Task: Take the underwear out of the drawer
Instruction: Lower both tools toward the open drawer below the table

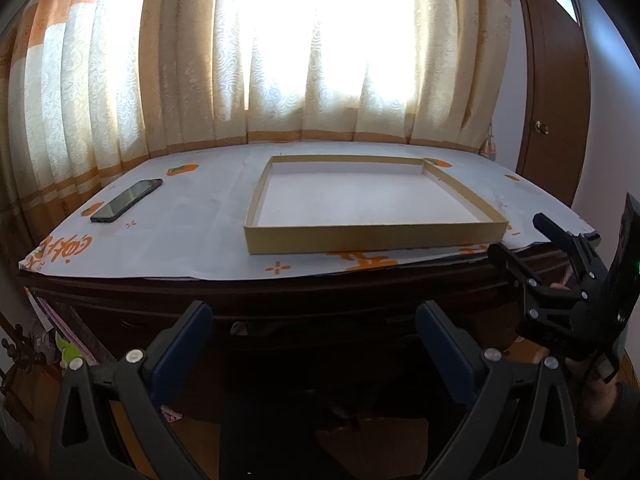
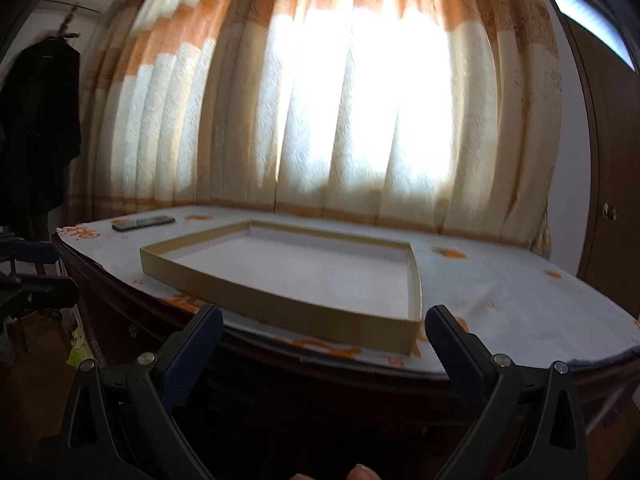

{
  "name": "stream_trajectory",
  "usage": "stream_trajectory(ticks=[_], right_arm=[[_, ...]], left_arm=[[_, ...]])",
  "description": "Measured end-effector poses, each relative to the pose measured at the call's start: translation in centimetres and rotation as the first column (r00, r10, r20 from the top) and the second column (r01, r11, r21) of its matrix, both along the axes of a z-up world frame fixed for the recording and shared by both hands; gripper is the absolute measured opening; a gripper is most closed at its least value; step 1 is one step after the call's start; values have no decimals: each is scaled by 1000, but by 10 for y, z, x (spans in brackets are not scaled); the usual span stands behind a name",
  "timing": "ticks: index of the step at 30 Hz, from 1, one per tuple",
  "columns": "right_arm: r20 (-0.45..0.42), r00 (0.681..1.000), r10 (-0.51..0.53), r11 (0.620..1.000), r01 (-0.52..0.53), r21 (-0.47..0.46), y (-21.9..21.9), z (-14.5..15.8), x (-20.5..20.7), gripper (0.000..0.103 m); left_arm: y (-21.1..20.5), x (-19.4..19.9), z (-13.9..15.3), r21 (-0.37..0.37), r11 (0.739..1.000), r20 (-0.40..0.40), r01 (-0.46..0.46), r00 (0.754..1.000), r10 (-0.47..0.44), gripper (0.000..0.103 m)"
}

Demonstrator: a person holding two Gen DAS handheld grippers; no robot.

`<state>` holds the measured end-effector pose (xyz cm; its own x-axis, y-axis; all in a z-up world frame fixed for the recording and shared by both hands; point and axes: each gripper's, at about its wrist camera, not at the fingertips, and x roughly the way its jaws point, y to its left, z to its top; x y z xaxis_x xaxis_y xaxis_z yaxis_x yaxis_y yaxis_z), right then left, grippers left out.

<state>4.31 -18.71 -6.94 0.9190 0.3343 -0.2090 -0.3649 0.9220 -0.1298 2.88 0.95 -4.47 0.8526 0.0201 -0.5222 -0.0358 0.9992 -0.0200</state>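
Two orange characters, blurred, mark the table cover (image 1: pixel 168 240) beside the phone (image 1: pixel 126 200).

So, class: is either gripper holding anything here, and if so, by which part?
Nothing is held. The left gripper and right gripper both have open, empty jaws.

Strong daylight is let in through the curtain (image 1: pixel 312 40), where glare is seen. The dresser front (image 1: pixel 320 312) is left dark. Edges are bent; the right wrist view is blurred.
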Motion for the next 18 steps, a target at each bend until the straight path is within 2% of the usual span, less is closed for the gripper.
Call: stream_trajectory(ticks=[6,10,18], right_arm=[[119,991,63,998,-62,-6,3,-16,4,102],[132,989,70,997,-75,28,-2,-23,11,102],[146,986,80,997,-77,-30,5,-38,19,102]], left_arm=[[5,2,-5,4,1000,8,-21,1000,21,103],[9,3,-6,-9,1000,3,-27,1000,27,103],[13,1,-7,-22,999,18,-43,999,43,103]])
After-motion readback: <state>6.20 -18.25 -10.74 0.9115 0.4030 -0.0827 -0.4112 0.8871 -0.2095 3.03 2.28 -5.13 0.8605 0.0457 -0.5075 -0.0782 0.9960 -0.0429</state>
